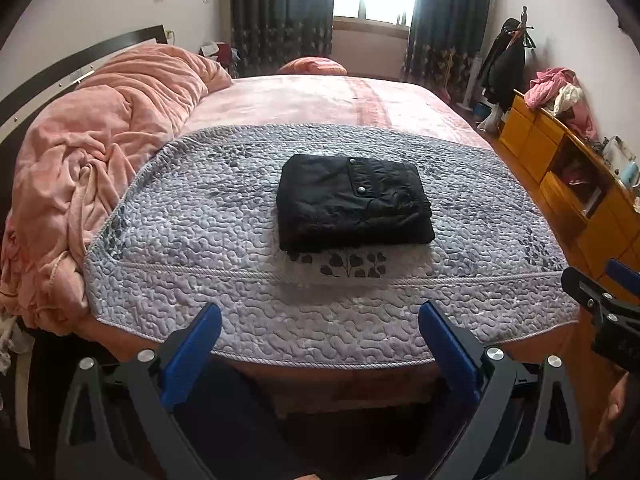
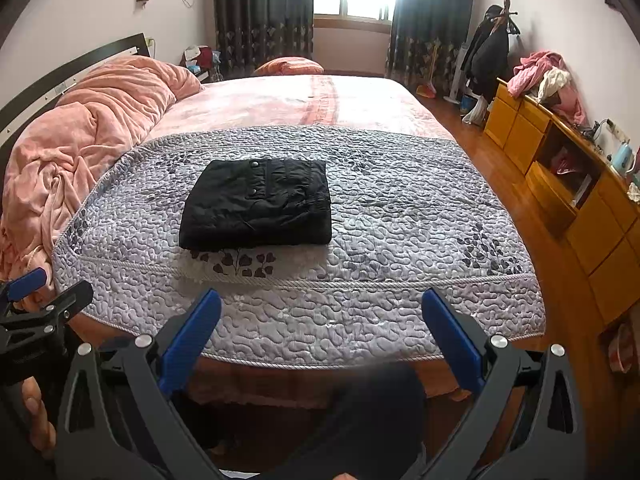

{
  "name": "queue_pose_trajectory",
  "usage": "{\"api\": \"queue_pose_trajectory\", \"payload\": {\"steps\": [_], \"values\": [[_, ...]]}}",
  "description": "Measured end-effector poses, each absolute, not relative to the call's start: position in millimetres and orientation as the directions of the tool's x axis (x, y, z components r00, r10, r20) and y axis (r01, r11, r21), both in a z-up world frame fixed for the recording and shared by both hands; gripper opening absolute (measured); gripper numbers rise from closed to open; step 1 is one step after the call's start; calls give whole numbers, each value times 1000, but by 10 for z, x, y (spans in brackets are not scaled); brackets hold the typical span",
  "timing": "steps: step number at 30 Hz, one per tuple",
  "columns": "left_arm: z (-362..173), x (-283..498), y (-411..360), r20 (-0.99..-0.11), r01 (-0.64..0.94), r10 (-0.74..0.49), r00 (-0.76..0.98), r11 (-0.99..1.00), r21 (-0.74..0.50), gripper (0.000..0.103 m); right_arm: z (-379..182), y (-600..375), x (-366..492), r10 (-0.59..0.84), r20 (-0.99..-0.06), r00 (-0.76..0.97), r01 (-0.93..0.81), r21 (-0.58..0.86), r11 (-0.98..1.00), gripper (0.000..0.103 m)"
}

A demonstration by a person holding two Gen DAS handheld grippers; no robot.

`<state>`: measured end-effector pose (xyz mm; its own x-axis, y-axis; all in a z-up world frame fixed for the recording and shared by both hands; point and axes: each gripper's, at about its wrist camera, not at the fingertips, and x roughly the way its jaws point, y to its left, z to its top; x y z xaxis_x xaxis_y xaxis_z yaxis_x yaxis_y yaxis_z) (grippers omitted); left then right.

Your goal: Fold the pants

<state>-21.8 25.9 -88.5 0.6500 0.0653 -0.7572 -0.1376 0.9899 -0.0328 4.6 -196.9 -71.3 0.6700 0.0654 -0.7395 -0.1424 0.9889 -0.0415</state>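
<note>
Both claws are spread wide and hold nothing: the left claw (image 1: pixel 320 332) and right claw (image 2: pixel 321 320) hang off the bed's near edge. The black pants (image 1: pixel 352 202) lie folded on the grey quilt (image 1: pixel 200 220), well beyond both claws.

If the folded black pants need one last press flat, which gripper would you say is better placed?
Left, marginally: the folded black pants sit about centred ahead of the left gripper, but left of centre for the right gripper. Both are open.

No readable text, label, brand or number anywhere.
</note>
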Motion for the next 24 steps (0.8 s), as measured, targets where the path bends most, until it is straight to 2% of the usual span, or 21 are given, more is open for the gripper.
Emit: {"api": "queue_pose_trajectory", "payload": {"steps": [8, 24], "values": [[-897, -218, 312, -745, -140, 36, 666, 987, -77, 99, -733, -1960, 39, 65, -744, 665, -145, -43, 988, 100], [-839, -253, 291, -730, -142, 57, 681, 988, -56, 99, -743, -1975, 61, 65, -744, 665, -139, -37, 990, 100]]}}
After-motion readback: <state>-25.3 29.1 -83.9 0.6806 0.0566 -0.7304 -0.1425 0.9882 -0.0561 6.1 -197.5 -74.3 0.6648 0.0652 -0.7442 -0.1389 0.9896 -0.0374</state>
